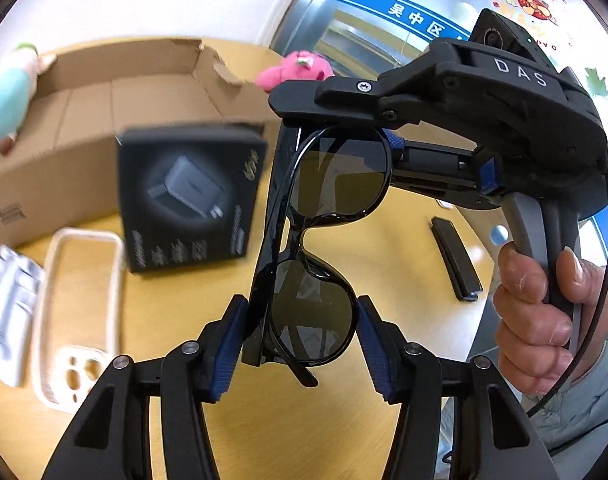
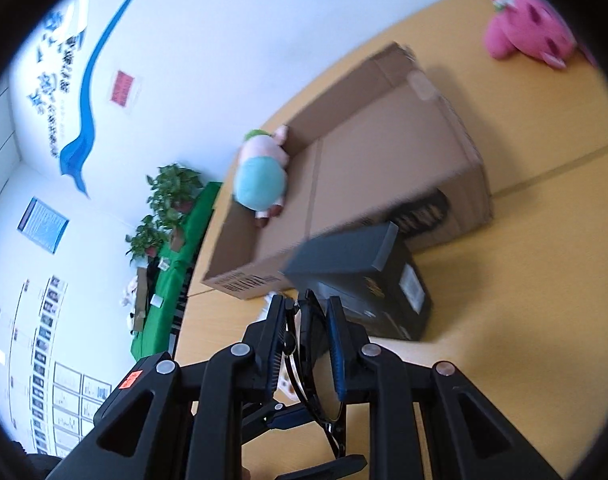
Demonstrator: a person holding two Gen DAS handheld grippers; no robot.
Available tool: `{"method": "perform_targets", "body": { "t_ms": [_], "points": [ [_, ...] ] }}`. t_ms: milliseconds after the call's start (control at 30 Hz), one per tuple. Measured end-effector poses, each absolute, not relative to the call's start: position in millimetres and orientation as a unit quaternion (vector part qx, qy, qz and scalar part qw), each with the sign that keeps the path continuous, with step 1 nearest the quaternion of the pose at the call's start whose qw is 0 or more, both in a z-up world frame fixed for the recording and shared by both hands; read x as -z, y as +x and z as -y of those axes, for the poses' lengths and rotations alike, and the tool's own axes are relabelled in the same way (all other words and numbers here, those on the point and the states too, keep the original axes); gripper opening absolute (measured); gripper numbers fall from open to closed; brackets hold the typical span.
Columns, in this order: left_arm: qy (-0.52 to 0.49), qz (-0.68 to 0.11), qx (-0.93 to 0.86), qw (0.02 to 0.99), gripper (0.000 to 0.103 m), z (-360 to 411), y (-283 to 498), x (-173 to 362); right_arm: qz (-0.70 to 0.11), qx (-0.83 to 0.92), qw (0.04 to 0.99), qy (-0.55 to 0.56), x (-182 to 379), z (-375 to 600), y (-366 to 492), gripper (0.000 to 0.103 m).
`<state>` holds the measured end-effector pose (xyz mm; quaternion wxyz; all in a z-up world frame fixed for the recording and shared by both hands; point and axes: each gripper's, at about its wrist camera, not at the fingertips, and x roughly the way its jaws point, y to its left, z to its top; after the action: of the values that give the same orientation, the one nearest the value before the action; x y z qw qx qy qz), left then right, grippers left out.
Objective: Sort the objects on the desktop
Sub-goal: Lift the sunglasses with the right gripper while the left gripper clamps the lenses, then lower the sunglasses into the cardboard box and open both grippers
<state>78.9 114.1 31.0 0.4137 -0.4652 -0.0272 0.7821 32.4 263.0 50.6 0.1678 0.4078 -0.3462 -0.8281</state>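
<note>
Black sunglasses (image 1: pixel 336 176) with dark lenses hang on end above the yellow table (image 1: pixel 392 264), their arms folded. My left gripper (image 1: pixel 301 312) is shut on the lower lens, its blue pads (image 1: pixel 231 336) against the folded arm on one side and the rim on the other. From the right, my right gripper (image 1: pixel 344 128) is shut on the upper lens, with a person's hand (image 1: pixel 536 320) on its handle. In the right wrist view the sunglasses (image 2: pixel 310 352) stand edge-on between that gripper's (image 2: pixel 307 308) closed fingers.
A black charger box (image 1: pixel 187 196) (image 2: pixel 364 280) stands before an open cardboard box (image 1: pixel 103 92) (image 2: pixel 384 152) holding a teal plush (image 2: pixel 263 172). A clear phone case (image 1: pixel 79 312) and white packet (image 1: pixel 7 308) lie left, a flat black item (image 1: pixel 456 256) right, a pink plush (image 1: pixel 295 70) (image 2: pixel 524 36) behind.
</note>
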Motion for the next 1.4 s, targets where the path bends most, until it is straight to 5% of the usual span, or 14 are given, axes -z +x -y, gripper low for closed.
{"method": "perform_targets", "body": {
  "t_ms": [700, 1400],
  "points": [
    [-0.457, 0.13, -0.782, 0.403, 0.055, -63, -67, -126, 0.198, 0.875, 0.17, 0.408, -168, -211, -142, 0.015],
    [-0.567, 0.182, -0.732, 0.332, 0.055, -48, -252, -36, 0.204, 0.816, 0.17, 0.514, -47, -194, -372, 0.014]
  ]
}}
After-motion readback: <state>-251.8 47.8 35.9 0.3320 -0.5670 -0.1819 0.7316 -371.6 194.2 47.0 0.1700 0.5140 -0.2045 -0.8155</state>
